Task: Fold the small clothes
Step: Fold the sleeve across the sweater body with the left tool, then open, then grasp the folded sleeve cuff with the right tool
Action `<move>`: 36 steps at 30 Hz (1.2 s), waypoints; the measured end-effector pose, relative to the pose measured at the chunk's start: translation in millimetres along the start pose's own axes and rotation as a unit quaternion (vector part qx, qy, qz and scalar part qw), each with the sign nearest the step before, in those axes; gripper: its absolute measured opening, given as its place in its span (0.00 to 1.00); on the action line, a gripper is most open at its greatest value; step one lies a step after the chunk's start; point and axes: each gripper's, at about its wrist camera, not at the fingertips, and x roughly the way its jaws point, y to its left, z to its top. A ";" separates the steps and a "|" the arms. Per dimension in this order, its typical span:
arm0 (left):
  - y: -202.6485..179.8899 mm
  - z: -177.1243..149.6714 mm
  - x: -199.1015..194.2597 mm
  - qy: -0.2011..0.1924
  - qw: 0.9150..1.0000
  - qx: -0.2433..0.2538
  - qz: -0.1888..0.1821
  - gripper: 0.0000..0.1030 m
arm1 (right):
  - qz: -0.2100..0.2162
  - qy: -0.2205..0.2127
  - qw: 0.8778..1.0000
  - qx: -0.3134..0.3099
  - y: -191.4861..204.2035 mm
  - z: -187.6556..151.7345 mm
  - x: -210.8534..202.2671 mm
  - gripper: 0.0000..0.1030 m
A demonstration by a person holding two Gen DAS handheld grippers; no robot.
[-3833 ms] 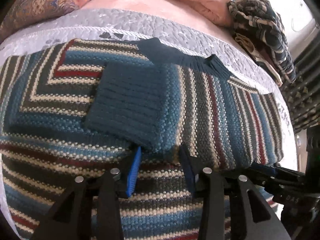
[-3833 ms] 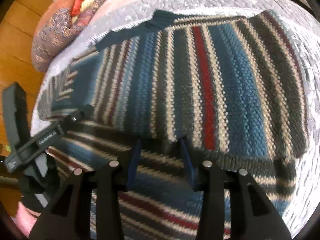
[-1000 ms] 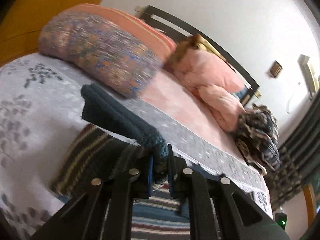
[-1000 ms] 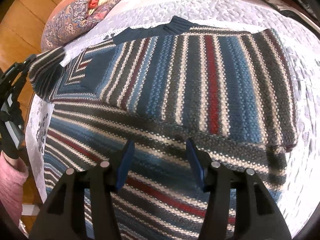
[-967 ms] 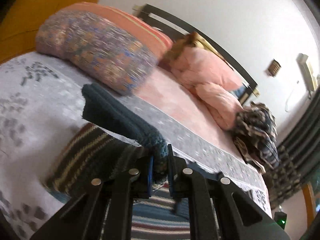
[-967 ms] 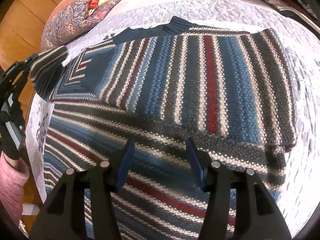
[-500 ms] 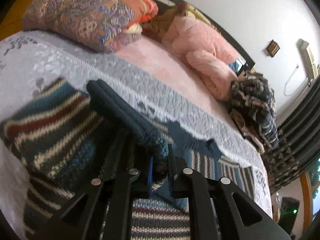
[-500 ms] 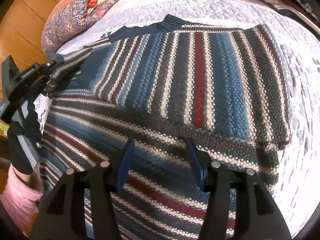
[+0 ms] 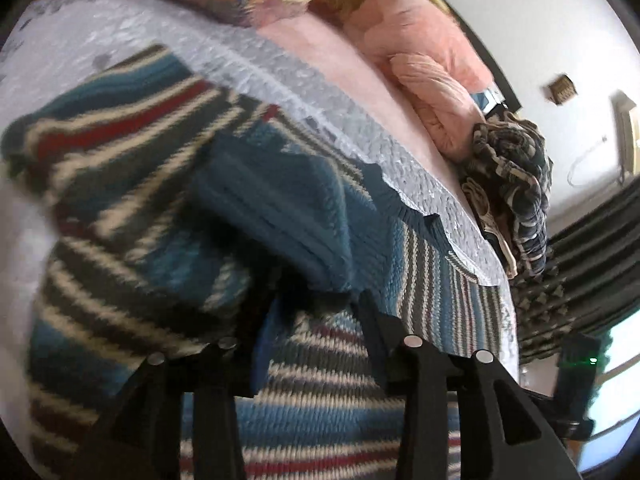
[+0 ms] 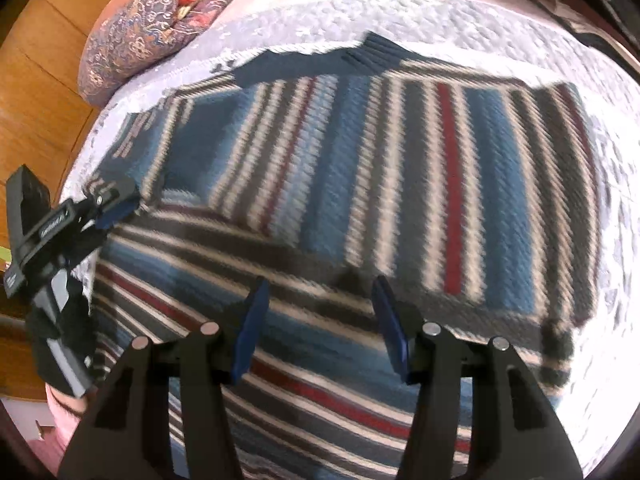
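Currently the sweater (image 10: 360, 208) lies partly folded on the bed (image 10: 460, 28). Left gripper (image 9: 316, 312): jaws wide, cuff (image 9: 280, 216) just beyond them. Right gripper (image 10: 320, 320): jaws wide, empty, above the stripes. Risk: the unheld cuff may slide off, undoing the sleeve fold.

Left tongs (image 9: 312, 312), shut on the dark blue cuff (image 9: 280, 208) one second and half a second ago, now spread apart, cuff released and lying on the striped sweater (image 10: 400, 184). Sleeve (image 9: 120, 152), lifted clear of the bed one second ago, now laid back over the sweater's left part. Left tongs (image 10: 116, 204) seen from the right wrist view lowered to the sweater's left edge. Right tongs (image 10: 320, 320) raised from the fold edge since 3.8 s ago, spread wider.
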 end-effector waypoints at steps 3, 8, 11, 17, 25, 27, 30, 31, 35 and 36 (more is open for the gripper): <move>3.1 14.5 -33.0 -0.036 0.999 -0.011 0.035 0.46 | 0.018 0.004 1.000 0.003 19.6 17.6 3.6 0.52; 14.0 36.6 -72.4 -0.102 0.992 -0.007 0.078 0.53 | 0.066 0.015 0.998 0.007 61.5 55.6 22.5 0.53; 27.2 47.0 -72.2 -0.105 0.988 -0.017 0.107 0.54 | 0.098 0.027 0.995 0.008 88.8 73.4 40.1 0.53; 50.8 54.4 -51.4 -0.075 0.988 -0.018 0.136 0.54 | 0.120 0.048 0.991 0.018 121.5 93.8 70.8 0.53; 81.3 52.6 -37.0 -0.055 0.990 -0.058 0.116 0.54 | 0.132 0.071 0.988 0.042 133.2 110.1 105.3 0.47; 83.4 52.2 -37.9 -0.056 0.990 -0.067 0.108 0.54 | 0.106 0.066 0.992 0.026 137.0 112.9 107.5 0.28; 82.8 51.8 -39.8 -0.058 0.990 -0.071 0.106 0.54 | 0.097 0.061 0.993 0.015 138.0 112.1 107.1 0.12; 82.3 52.0 -41.4 -0.059 0.990 -0.074 0.104 0.54 | 0.101 0.060 0.993 0.014 138.2 111.5 106.5 0.11; 78.2 54.4 -62.4 -0.079 0.989 -0.087 0.085 0.54 | 0.102 0.045 0.994 0.004 135.2 108.2 89.5 0.10; 75.8 55.0 -66.9 -0.085 0.989 -0.085 0.089 0.54 | 0.106 0.040 0.994 0.000 134.6 107.3 82.6 0.09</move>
